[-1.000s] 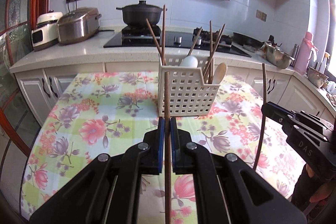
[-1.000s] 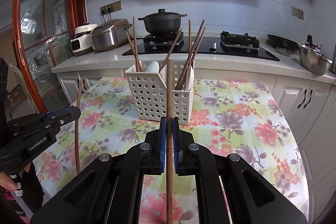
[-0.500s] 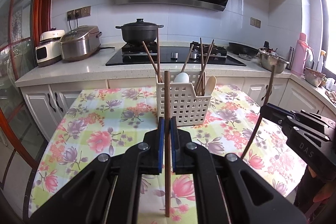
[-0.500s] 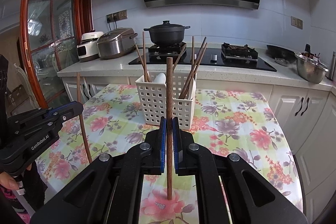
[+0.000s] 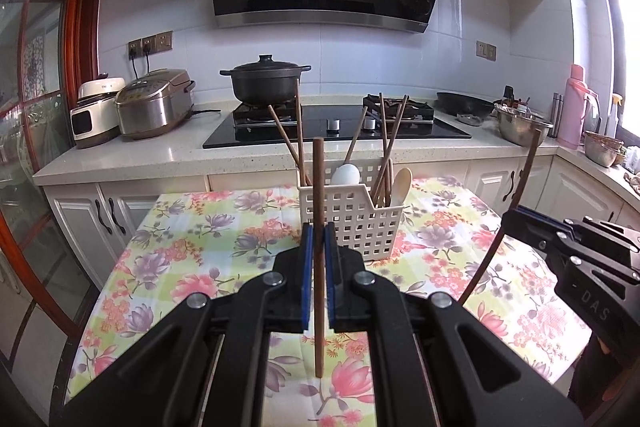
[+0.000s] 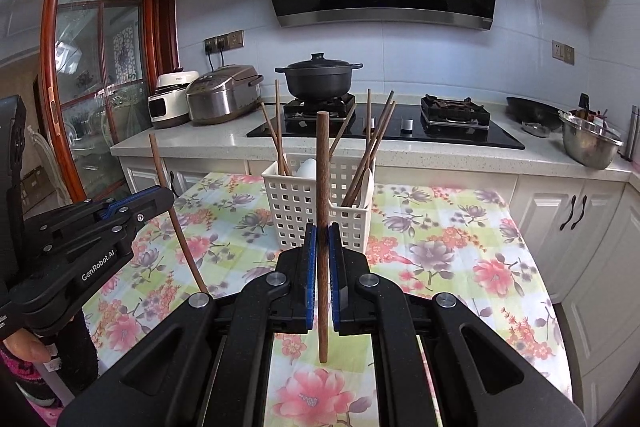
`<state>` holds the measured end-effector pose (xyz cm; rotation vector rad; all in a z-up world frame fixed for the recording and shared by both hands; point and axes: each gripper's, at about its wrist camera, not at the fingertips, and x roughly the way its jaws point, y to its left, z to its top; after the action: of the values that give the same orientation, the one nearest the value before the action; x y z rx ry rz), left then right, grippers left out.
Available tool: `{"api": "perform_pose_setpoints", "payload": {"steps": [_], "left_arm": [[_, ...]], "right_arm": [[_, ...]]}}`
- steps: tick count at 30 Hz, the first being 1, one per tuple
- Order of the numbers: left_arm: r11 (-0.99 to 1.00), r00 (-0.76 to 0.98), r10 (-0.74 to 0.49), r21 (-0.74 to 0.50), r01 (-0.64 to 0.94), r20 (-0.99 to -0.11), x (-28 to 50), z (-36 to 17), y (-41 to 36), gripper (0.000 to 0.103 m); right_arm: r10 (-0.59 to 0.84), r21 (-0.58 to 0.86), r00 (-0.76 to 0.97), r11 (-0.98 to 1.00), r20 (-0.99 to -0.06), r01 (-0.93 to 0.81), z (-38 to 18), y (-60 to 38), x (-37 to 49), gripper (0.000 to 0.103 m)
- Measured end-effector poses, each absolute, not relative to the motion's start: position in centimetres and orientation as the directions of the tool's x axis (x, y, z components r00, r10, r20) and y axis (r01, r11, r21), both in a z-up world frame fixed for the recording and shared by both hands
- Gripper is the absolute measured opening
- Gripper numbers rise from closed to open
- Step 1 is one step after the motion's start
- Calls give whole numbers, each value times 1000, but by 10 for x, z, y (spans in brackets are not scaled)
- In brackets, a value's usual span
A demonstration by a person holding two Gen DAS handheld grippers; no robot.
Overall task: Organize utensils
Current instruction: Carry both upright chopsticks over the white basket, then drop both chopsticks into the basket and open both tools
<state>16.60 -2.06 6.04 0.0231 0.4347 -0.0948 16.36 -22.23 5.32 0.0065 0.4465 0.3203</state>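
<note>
A white slotted utensil basket [image 5: 352,215] stands on the floral table [image 5: 200,251], holding several brown chopsticks, a white spoon and a wooden spoon. It also shows in the right wrist view [image 6: 296,203]. My left gripper [image 5: 318,247] is shut on an upright brown chopstick [image 5: 318,187], held above the table short of the basket. My right gripper [image 6: 321,247] is shut on another upright brown chopstick [image 6: 322,163], also short of the basket. Each gripper shows in the other's view, the right [image 5: 516,217] and the left [image 6: 164,195].
Behind the table runs a counter with a black hob [image 5: 336,127], a black pot [image 5: 266,83], a rice cooker [image 5: 154,103], a steel bowl [image 5: 522,123] and a pink flask [image 5: 576,111]. A red-framed glass door [image 6: 92,75] stands at left.
Both grippers have pulled back and up from the basket with their chopsticks. The basket now looks smaller and farther away in both views.
</note>
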Motion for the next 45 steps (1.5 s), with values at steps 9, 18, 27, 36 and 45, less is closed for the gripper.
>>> {"api": "perform_pose_setpoints", "payload": {"steps": [9, 18, 27, 36, 45], "left_arm": [[994, 908, -84, 26, 104, -411, 170, 67, -24, 6], [992, 910, -115, -4, 124, -397, 205, 113, -12, 6], [992, 914, -123, -19, 125, -387, 259, 165, -5, 6], [994, 935, -109, -18, 109, -339, 320, 214, -10, 6], [994, 924, -112, -38, 106, -365, 375, 199, -16, 6]], "right_arm": [[304, 69, 857, 950, -416, -304, 60, -221, 174, 6], [325, 135, 851, 946, -413, -296, 92, -234, 224, 6], [312, 153, 865, 950, -392, -273, 127, -234, 269, 6], [299, 149, 869, 954, -394, -260, 142, -224, 318, 6], [308, 145, 848, 951, -432, -272, 130, -210, 356, 6]]}}
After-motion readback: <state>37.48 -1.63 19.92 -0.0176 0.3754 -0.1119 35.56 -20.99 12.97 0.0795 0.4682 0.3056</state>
